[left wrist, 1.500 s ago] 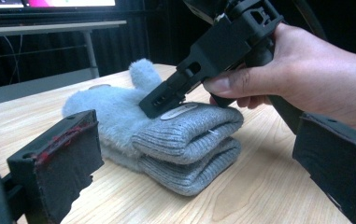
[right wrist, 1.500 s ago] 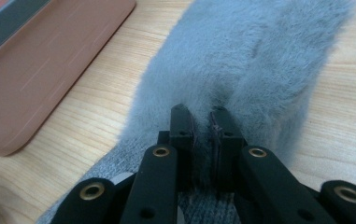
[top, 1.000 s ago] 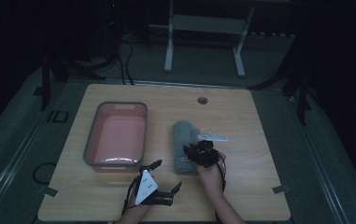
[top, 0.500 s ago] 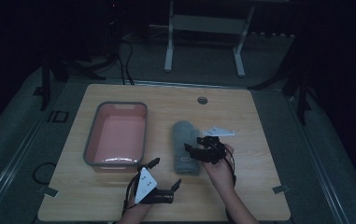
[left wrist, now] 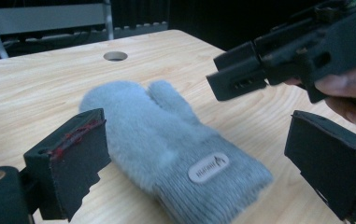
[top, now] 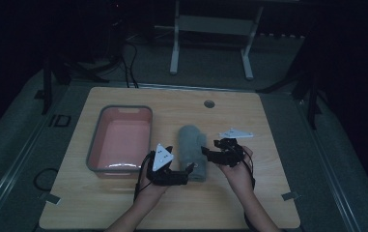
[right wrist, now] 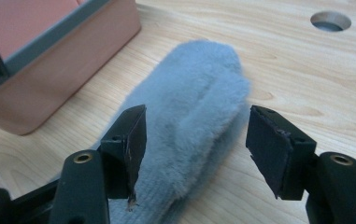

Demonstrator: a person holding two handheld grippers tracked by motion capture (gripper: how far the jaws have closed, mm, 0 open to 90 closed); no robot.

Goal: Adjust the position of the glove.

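Grey mitten [left wrist: 166, 140] flat between open hand-held gripper [left wrist: 203, 158] jaws.

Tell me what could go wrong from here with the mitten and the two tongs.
1. Both tongs, left and right, hang open close together at the grey mitten; they might bump each other.
2. The mitten lies flat on the table and its fluffy pile is thick, so a pinch may catch only fuzz and slip.
3. The pink bin sits close beside the mitten; a swing of the left tongs could knock its rim.
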